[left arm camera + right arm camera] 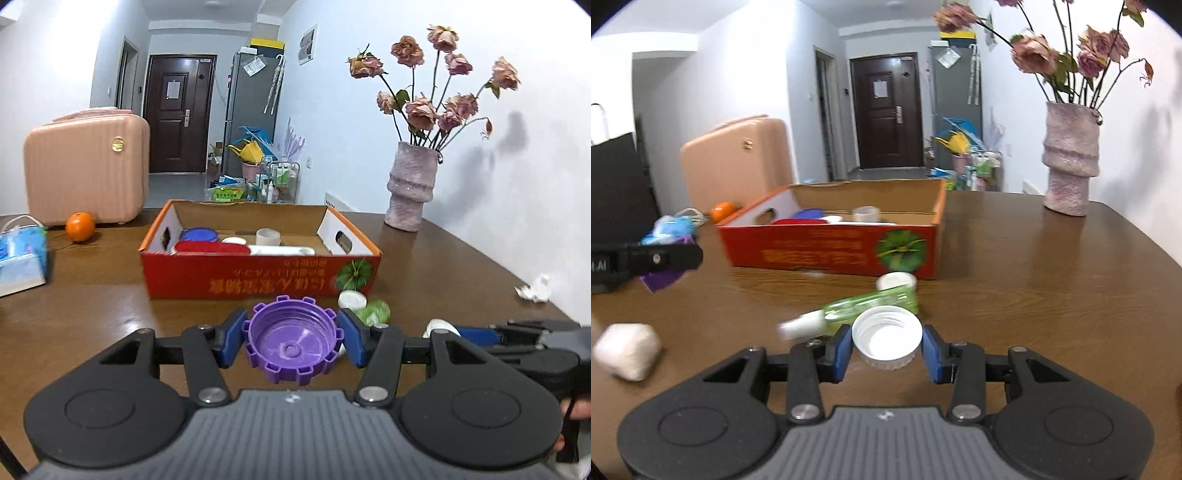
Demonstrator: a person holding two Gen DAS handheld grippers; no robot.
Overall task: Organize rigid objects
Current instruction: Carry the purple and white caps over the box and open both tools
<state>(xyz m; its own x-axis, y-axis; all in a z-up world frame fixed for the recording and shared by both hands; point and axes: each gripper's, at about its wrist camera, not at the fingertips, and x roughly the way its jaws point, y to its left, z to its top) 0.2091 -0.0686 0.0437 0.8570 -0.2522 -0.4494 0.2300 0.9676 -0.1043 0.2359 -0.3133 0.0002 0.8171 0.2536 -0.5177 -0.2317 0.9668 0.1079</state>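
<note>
Left tool grips a purple notched plastic cap, open side up, above the brown wooden worktop. Right tool clasps a white ribbed plastic lid before a green spray bottle (blurred, apparently lying flat). The red cardboard box stands beyond, holding lids.

A purple notched cap and a white ribbed cap were each held hollow-side up above the bench, before a red cardboard box holding other lids.
</note>
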